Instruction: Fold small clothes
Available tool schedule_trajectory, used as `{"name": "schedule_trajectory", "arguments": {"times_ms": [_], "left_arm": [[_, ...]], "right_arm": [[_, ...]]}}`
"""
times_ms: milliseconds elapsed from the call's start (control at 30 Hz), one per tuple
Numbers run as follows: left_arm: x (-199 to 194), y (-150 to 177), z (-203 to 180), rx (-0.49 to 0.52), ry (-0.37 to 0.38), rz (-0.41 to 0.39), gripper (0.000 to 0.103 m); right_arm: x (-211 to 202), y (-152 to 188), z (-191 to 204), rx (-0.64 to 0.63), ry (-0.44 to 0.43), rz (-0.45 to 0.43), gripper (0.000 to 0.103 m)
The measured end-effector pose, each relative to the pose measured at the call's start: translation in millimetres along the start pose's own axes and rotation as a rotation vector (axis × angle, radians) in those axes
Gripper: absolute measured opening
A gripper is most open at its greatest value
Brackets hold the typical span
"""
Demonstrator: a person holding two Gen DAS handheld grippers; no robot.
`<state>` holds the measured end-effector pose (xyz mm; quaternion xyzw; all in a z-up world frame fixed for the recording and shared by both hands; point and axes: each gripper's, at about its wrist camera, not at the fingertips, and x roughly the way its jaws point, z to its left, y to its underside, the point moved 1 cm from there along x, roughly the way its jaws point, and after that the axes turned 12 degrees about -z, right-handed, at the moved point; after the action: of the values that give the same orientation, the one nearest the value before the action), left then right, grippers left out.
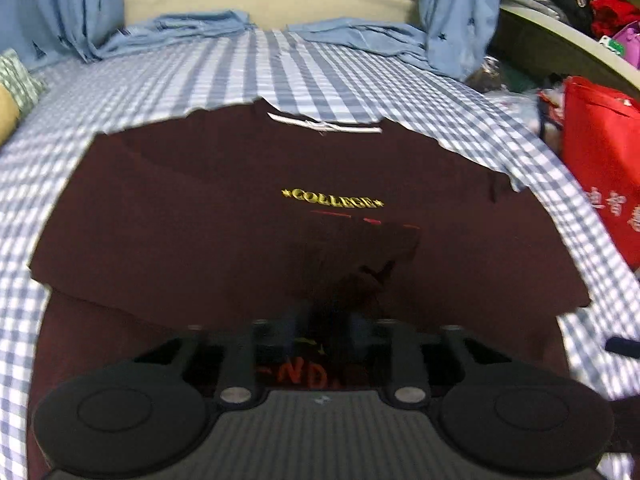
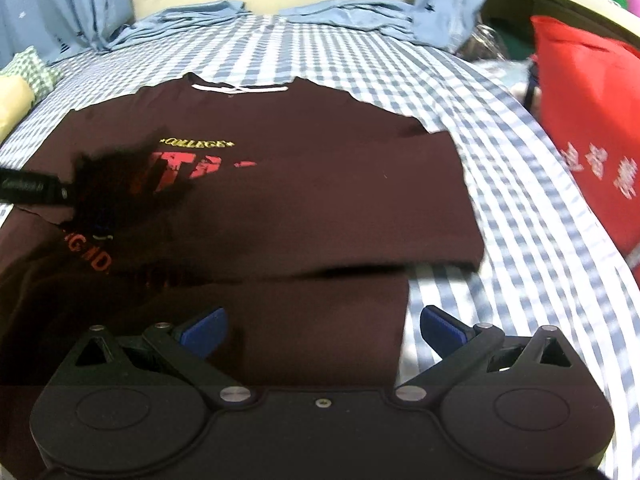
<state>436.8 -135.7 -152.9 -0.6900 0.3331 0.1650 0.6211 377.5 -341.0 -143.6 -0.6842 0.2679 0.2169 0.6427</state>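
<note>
Your dark maroon cotton T-shirt [image 2: 280, 168] lies flat on the blue-and-white checked bed sheet [image 2: 500, 184] with sleeves folded in, body folds still to come; your right claw [image 2: 322, 330] gapes wide and empty, while your left claw [image 1: 324, 332] is too blurred to judge.

Both views dim, colour cast cool. Strong fisheye bend: checked bedsheet [image 1: 168, 92] lines curve hard toward the frame edges, corners go black. Dark maroon T-shirt [image 2: 320, 184] swallows detail; folds barely readable. Motion blur heavy just below the shirt's yellow lettering in the left wrist view, fingers smeared there. Right wrist view: dark smear left of the lettering. Red bag [image 2: 592, 120] saturated, its print soft.
</note>
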Motion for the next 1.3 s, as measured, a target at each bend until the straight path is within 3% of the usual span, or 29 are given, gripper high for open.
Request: {"name": "schedule_trajectory", "arguments": {"times_ms": [133,233,367,500,600,733,800,867,1067,1133,1300], "left_arm": [[-12.8,-2.7,11.9,-0.004,0.004,0.000,0.069],[-21.9,-8.7,31.3,-0.044,-0.038,-0.018,0.081],[-19.4,-17.9,75.9,-0.128,-0.168,-0.026,0.090],[0.7,-34.5,121.0,-0.165,-0.376,-0.004,0.096],[16.8,-46.9,155.4,-0.195,-0.486,-0.006,0.099],[46.5,-55.3,197.9,-0.192,-0.599,0.058,0.099],[60.6,-53.3,214.3,-0.208,-0.621,0.113,0.099],[71.4,-48.2,227.8,-0.236,-0.621,0.154,0.100],[70.8,-35.3,236.0,-0.325,-0.606,0.177,0.103],[63.1,-32.6,229.1,-0.348,-0.606,0.203,0.102],[14.9,-16.8,187.3,-0.274,-0.621,0.185,0.102]], "right_arm": [[16.1,-16.5,9.9,-0.008,-0.023,-0.037,0.102],[28.6,-29.6,20.6,0.011,-0.034,-0.063,0.102],[43.7,-47.0,37.5,0.043,-0.063,-0.097,0.102],[59.5,-58.0,59.4,0.019,-0.105,-0.105,0.102],[68.4,-57.8,72.1,-0.013,-0.118,-0.093,0.102],[87.3,-41.8,87.8,-0.142,-0.088,0.012,0.102],[94.3,-29.1,88.2,-0.180,-0.076,0.062,0.102],[90.6,-22.5,81.2,-0.139,-0.104,0.055,0.102],[65.5,-11.0,73.2,-0.215,-0.122,0.032,0.103],[56.0,-6.5,70.7,-0.223,-0.122,0.028,0.103],[20.5,8.6,67.4,-0.193,-0.150,-0.024,0.103]]}}
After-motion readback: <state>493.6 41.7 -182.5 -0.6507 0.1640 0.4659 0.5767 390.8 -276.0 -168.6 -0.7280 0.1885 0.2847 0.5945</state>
